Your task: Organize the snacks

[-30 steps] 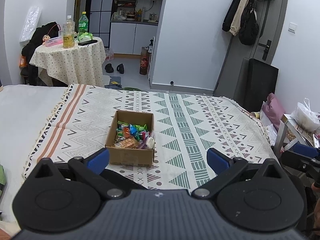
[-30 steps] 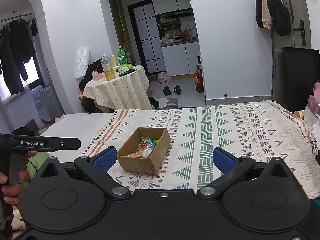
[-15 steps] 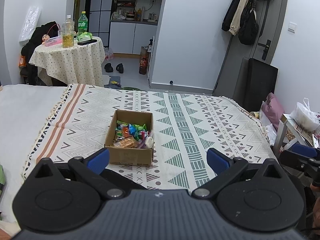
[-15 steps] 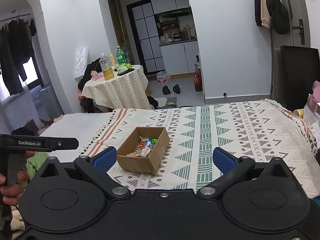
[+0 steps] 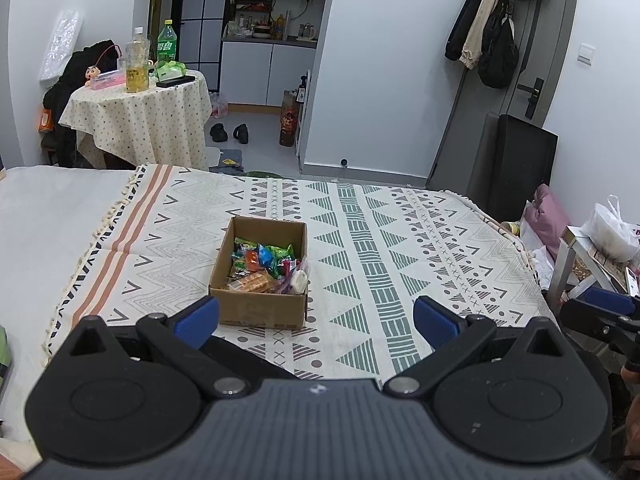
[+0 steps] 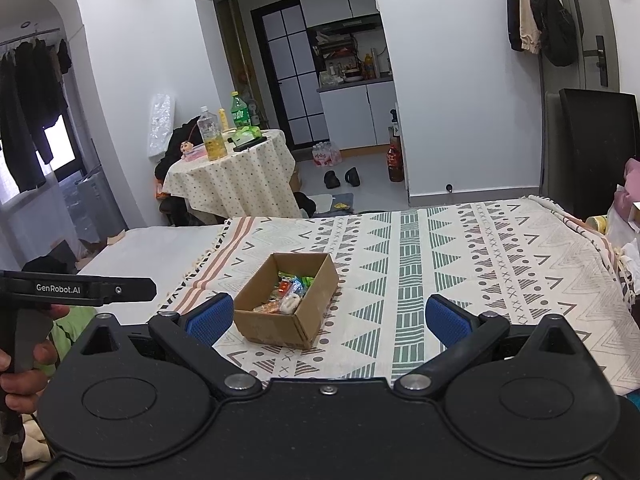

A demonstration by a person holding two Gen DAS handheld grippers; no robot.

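Cardboard is sitting at the heart of both views — a small open box (image 5: 260, 276) on the patterned cloth (image 5: 400, 240), with a heap of bright wrapped snacks (image 5: 268, 268) lying inside it toward its near end. In the left wrist view the box is lying just left of centre, ahead of the left claw (image 5: 316, 318) and closer to its left blue pad (image 5: 196, 320) than to the right one; its long axis is running straight away from the camera, up the frame. In the right wrist view the same box (image 6: 286, 300) is sitting left of centre and turned, its long axis slanting toward the upper right of the frame, its near left corner looking close to the left pad of the right claw (image 6: 328, 318).

Both claws are standing wide open, holding nothing and touching nothing — each is hovering short of the box, apart from it. Neither looks clearly nearer, though the left one is facing the box more squarely, so I judge it the likelier to reach in. At the left edge of the right wrist view a hand (image 6: 20, 372) is gripping the left tool's handle. No snack is lying loose on the cloth that I can see.
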